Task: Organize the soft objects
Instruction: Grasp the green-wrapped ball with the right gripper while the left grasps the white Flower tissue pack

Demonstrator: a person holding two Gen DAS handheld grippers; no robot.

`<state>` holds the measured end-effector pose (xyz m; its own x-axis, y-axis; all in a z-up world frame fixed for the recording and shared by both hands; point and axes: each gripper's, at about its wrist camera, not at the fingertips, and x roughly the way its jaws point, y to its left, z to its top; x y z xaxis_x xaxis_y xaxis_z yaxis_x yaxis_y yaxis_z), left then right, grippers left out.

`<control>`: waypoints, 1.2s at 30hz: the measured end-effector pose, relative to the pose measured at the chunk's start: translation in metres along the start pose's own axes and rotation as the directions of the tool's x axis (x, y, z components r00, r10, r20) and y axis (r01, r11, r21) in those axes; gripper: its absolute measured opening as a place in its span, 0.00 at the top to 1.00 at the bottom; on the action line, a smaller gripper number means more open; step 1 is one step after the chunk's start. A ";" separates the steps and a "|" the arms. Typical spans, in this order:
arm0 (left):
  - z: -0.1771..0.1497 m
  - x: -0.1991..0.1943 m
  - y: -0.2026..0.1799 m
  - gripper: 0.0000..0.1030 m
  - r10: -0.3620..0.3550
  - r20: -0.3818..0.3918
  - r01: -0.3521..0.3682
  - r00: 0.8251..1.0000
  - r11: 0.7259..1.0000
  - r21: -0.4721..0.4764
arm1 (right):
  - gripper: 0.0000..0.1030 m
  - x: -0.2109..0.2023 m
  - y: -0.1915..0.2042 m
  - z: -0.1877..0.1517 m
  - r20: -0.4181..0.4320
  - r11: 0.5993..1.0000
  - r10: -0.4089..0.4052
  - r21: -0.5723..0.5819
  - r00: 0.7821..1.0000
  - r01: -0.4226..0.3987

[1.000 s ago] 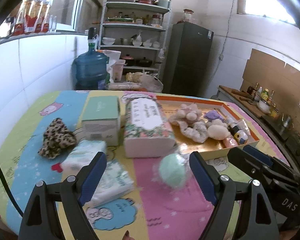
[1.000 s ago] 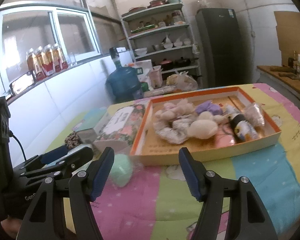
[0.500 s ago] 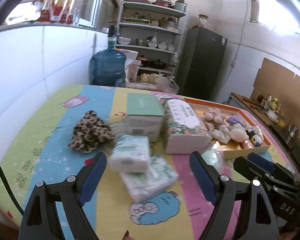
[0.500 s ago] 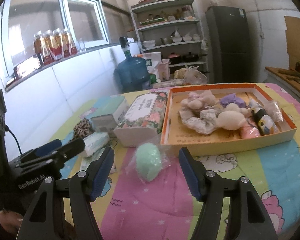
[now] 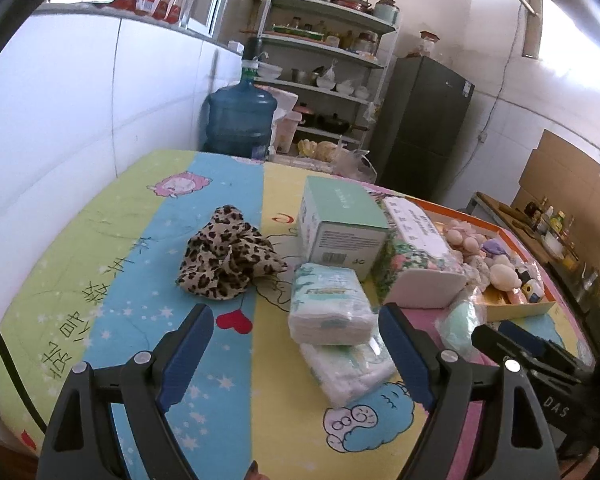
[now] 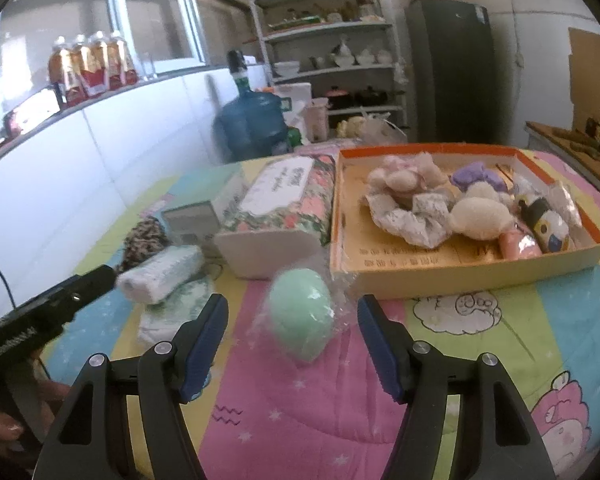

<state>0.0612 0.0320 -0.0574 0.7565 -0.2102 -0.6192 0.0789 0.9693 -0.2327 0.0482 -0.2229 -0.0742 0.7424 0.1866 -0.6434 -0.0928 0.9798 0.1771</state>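
1. The mint-green sponge ball (image 6: 301, 314), egg-shaped and wrapped in clear crinkly plastic, lies on the pink stripe of the cartoon tablecloth (image 6: 500, 344), just in front of the orange-rimmed tray (image 6: 460, 276).
2. The right gripper (image 6: 293, 344) has just been opening; its jaws flank the ball without touching.
3. The left gripper (image 5: 296, 354) stands wide, empty.

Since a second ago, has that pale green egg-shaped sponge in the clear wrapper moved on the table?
Cannot tell for sure. The pale green egg-shaped sponge lies beside the orange-rimmed cardboard tray's near corner, as before; it looks displaced mainly because the cameras moved.
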 end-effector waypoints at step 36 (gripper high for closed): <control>0.009 0.073 -0.001 0.52 -0.111 -0.144 0.105 0.983 0.993 -0.045 | 0.57 0.035 -0.003 0.002 -0.064 1.000 0.018 0.014 0.998 -0.018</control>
<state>0.1219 0.0169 -0.0956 0.6420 -0.3322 -0.6910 0.1285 0.9351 -0.3301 0.0759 -0.2194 -0.0958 0.6964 0.2088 -0.6866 -0.0965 0.9753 0.1987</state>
